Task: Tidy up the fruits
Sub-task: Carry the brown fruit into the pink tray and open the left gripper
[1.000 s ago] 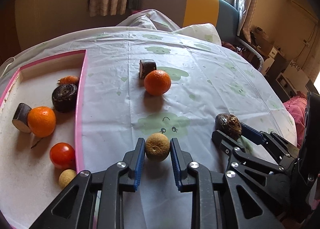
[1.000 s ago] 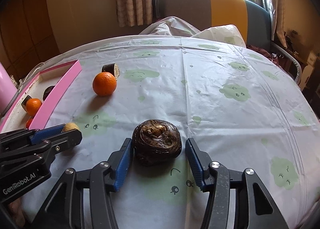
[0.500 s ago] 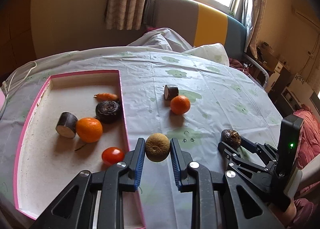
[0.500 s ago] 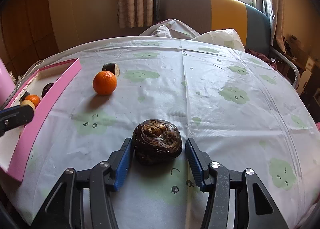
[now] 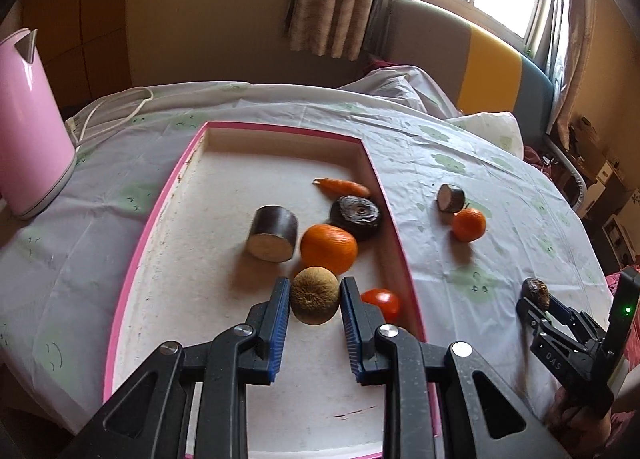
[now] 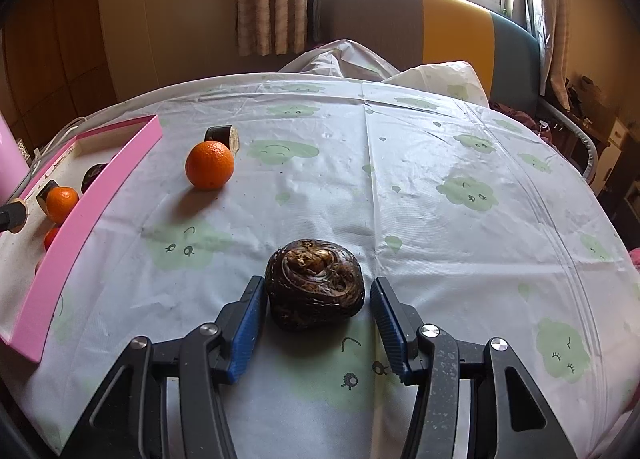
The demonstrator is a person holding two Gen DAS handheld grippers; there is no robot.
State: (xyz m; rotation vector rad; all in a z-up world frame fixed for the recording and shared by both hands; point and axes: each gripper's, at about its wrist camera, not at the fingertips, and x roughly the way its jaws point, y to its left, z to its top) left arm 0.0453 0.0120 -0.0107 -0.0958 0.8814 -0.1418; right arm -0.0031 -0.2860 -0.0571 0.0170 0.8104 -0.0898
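Observation:
My left gripper (image 5: pixel 315 305) is shut on a small tan round fruit (image 5: pixel 315 295) and holds it above the pink-rimmed tray (image 5: pixel 168 195). In the tray lie an orange (image 5: pixel 329 247), a tomato (image 5: pixel 382 302), a cut dark root piece (image 5: pixel 273 239), a dark round lump (image 5: pixel 356 215) and a small carrot (image 5: pixel 342 187). My right gripper (image 6: pixel 318 307) is open around a dark brown knobbly lump (image 6: pixel 315 289) that rests on the tablecloth; a gap shows beside its right finger. An orange (image 6: pixel 209 165) and a cut dark piece (image 6: pixel 223 137) lie on the cloth beside the tray.
A pink kettle (image 5: pixel 28 127) with a white cord stands left of the tray. The round table (image 6: pixel 440 163) carries a white cloth with green cloud prints. A sofa and a white bag sit behind it. The right gripper shows in the left wrist view (image 5: pixel 536 305).
My left gripper has lifted the tan fruit off the cloth and carried it left, over the tray. My right gripper has stayed around the dark lump.

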